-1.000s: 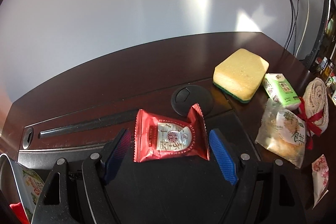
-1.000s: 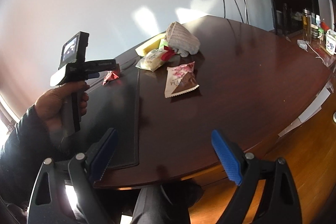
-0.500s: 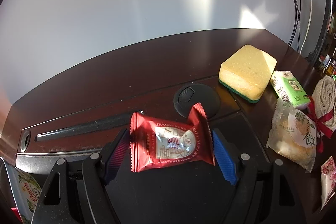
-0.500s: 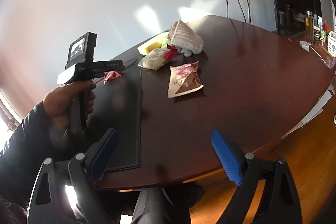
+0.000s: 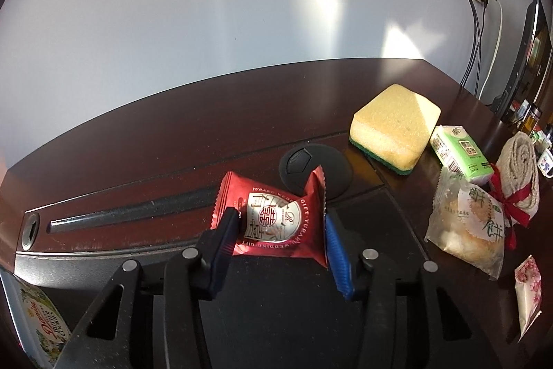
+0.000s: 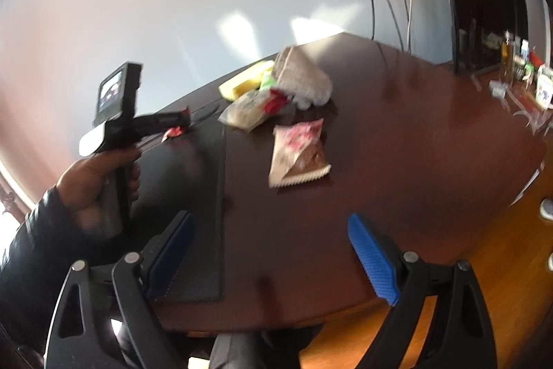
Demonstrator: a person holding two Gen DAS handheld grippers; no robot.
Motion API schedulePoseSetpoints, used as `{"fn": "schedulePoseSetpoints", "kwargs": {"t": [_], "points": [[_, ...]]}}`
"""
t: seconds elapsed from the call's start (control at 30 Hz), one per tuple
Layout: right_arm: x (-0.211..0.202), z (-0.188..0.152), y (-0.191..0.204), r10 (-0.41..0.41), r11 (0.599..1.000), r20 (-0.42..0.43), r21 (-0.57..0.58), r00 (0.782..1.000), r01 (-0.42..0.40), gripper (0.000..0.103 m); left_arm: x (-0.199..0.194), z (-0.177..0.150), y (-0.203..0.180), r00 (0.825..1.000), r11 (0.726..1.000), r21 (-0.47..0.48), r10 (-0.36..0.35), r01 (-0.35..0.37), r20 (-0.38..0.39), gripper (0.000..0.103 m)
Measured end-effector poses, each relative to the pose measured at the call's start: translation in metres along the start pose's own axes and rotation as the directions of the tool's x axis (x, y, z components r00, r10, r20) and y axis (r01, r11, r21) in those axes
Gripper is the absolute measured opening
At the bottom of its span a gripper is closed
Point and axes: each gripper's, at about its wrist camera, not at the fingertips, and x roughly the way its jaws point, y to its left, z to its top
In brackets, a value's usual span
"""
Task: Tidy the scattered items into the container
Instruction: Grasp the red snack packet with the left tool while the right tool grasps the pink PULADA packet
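My left gripper (image 5: pixel 280 223) is shut on a red snack packet (image 5: pixel 276 218), its blue pads pinching the packet's two sides above the dark mat (image 5: pixel 293 317). The same packet shows small in the right wrist view (image 6: pixel 174 130), held by the left gripper (image 6: pixel 183 120). A tin container (image 5: pixel 34 327) with a printed label sits at the lower left edge. My right gripper (image 6: pixel 269 251) is open and empty above the table's near edge. A pink and brown snack packet (image 6: pixel 299 153) lies ahead of it.
On the table's right lie a yellow sponge (image 5: pixel 395 125), a green tissue pack (image 5: pixel 461 151), a clear pastry packet (image 5: pixel 466 227), a rolled towel with red ribbon (image 5: pixel 520 172) and a pink packet (image 5: pixel 527 293). A round cable grommet (image 5: pixel 314 165) sits behind the red packet.
My left gripper has closed on the red packet, which has tilted and shifted. The right gripper's view has swung a little, staying open.
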Motion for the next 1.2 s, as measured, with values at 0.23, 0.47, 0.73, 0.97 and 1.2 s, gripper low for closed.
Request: {"fn": "schedulePoseSetpoints", "kwargs": {"t": [0.23,0.47,0.73,0.97,1.2], "points": [[0.038,0.04,-0.001,-0.119,0.991,-0.031,-0.058,0.992,0.117,0.092,-0.007,0.002,0.001,0.999,1.0,-0.011,-0.025,0.026,0.028,0.043],[0.07,0.058,-0.002,-0.155,0.985,-0.095,-0.094,0.983,0.147,0.082,-0.007,0.0,0.005,0.998,0.998,-0.023,-0.05,0.051,0.032,0.043],[0.079,0.056,-0.002,-0.167,0.982,-0.125,-0.107,0.978,0.154,0.075,-0.014,-0.002,0.008,0.996,0.996,-0.045,-0.078,0.08,0.045,0.042],[0.086,0.053,0.002,-0.173,0.98,-0.141,-0.128,0.975,0.155,0.065,-0.022,-0.003,0.01,0.994,0.993,-0.06,-0.097,0.1,0.057,0.038],[0.091,0.052,0.003,-0.181,0.977,-0.154,-0.14,0.971,0.159,0.048,-0.027,-0.005,0.015,0.992,0.991,-0.068,-0.107,0.111,0.066,0.033]]}}
